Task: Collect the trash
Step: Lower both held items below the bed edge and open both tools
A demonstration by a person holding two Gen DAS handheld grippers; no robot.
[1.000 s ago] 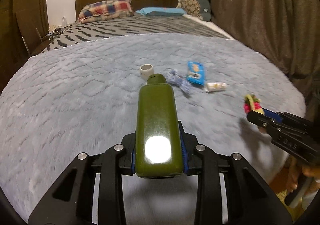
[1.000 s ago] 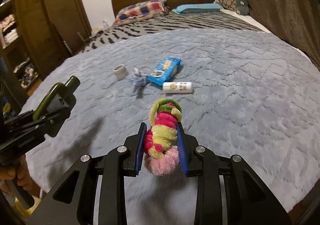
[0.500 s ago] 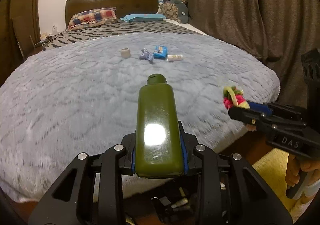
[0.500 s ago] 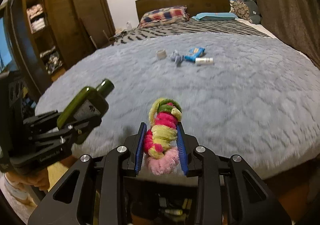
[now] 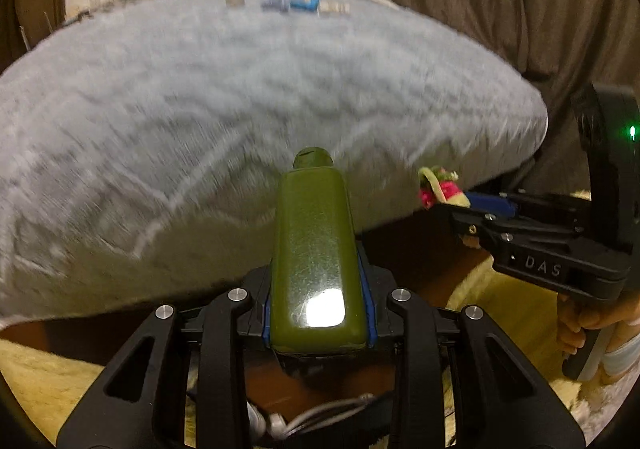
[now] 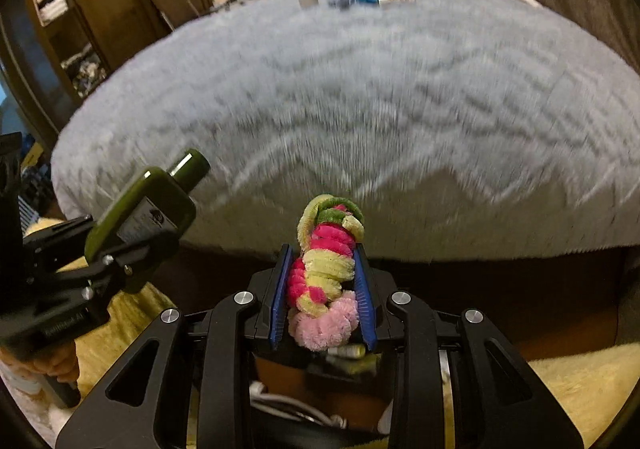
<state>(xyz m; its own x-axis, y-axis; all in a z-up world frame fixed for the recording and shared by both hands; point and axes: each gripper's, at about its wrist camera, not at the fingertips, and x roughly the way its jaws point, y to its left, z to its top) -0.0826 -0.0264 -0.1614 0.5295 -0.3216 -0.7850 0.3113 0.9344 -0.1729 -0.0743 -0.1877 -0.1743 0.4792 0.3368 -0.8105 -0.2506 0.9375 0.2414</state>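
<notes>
The left hand-held gripper (image 5: 318,313) clamps the bottle (image 5: 316,245) by its base at frame centre — hard, glossy plastic, likely slippery, so a low, flat-sided hold suits. The right hand-held gripper (image 6: 322,297) pinches the pipe-cleaner bundle (image 6: 326,269) — soft, light, squashy — lower centre.

The letters "DAS" stand in pale print on the black body of the right gripper (image 5: 438,185), at the right of the left wrist view. The dark label on the green bottle (image 6: 140,215) is unreadable.
</notes>
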